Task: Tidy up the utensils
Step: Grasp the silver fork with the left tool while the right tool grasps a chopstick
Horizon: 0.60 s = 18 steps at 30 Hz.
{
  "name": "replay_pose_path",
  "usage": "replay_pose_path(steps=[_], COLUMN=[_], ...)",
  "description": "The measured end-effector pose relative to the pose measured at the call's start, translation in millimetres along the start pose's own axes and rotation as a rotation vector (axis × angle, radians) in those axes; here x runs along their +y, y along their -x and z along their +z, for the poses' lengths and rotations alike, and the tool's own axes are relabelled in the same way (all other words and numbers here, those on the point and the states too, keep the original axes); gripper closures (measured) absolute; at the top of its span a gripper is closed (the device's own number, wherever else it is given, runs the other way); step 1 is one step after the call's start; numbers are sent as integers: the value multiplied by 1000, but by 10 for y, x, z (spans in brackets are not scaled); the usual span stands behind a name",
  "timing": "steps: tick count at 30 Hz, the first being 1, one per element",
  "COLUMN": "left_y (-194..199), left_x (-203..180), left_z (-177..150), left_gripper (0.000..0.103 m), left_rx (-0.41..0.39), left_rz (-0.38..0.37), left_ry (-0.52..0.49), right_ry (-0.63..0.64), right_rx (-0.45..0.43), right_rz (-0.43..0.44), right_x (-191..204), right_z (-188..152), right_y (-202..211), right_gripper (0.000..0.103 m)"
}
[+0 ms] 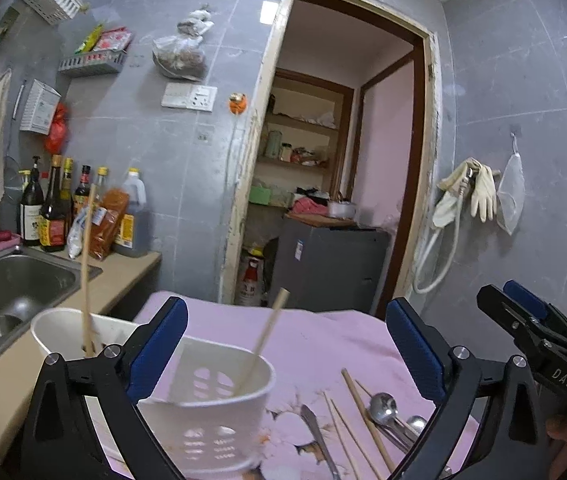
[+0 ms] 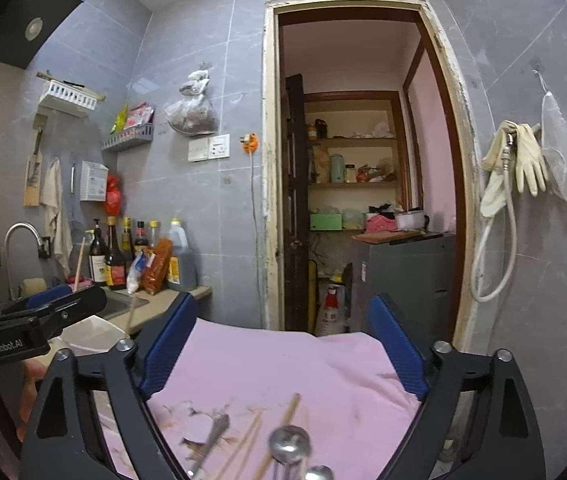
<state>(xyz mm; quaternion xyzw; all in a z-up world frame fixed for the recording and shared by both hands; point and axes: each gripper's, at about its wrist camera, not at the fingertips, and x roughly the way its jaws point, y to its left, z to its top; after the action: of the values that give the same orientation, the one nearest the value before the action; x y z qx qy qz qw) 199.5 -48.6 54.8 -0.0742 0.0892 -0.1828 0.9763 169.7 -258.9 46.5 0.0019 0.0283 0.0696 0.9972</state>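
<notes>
Two chopsticks (image 1: 261,344) are already standing in the white slotted utensil holder (image 1: 211,400); more chopsticks (image 1: 367,416), spoons (image 1: 383,404) and a knife (image 1: 317,436) are lying loose on the pink cloth (image 1: 323,340) beside it. Both the left gripper (image 1: 287,344) and right gripper (image 2: 283,352) are hovering with jaws spread wide, nothing between them. The sorting appears to be between picks; the next move calls for closing on one loose utensil.

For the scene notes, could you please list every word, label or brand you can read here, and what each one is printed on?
"DAS": on the black body of the right hand-held gripper, seen in the left wrist view.
"GenRobot.AI": on the black body of the left hand-held gripper, seen in the right wrist view.
Sauce bottles by the sink: labels too small and blurred to read.
White box on the wall: print unreadable.
Sack in the doorway: red marking unreadable.
</notes>
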Motion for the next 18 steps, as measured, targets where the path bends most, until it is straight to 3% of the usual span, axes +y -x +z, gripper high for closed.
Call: replay_pose_path(steps=[4, 18], left_y=[-44, -140], left_x=[-110, -465], left_z=[-91, -521], left_gripper=[5, 5], left_rx=[38, 232], left_rz=[-10, -63], left_ry=[-16, -60], right_ry=[-13, -8], right_rx=[22, 208], right_rz=[-11, -26], right_x=[-145, -483], right_z=[-53, -411], right_y=[49, 54], right_gripper=[3, 2])
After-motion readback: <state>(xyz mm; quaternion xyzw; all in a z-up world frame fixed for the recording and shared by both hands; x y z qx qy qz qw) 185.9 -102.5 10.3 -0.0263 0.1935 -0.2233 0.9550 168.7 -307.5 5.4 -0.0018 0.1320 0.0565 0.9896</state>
